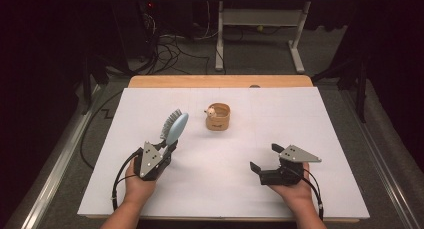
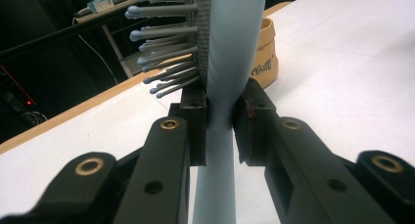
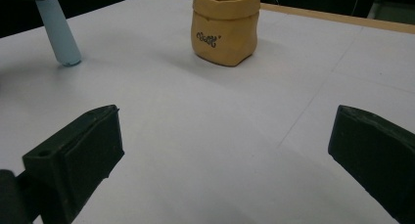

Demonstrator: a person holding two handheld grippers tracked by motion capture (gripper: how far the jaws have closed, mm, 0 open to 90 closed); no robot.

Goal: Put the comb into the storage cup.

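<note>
A pale blue hairbrush [image 1: 175, 126] with grey bristles is held by its handle in my left gripper [image 1: 167, 148], which is shut on it. The brush head [image 2: 230, 33] stands up and away from the jaws, bristles to the left in the left gripper view. Its handle end [image 3: 61, 35] hangs just above the white table in the right gripper view. A small tan pouch [image 1: 218, 116] with something pale in it stands at the table's middle, beyond the brush. My right gripper [image 1: 264, 157] rests low at the right, open and holding nothing, pointing toward the tan pouch [image 3: 226, 26].
A white sheet [image 1: 280, 119] covers the wooden table [image 1: 220, 81]. Beyond the far edge are cables on the floor and a white desk frame [image 1: 260, 34]. A metal rail [image 1: 55, 174] runs along the left side.
</note>
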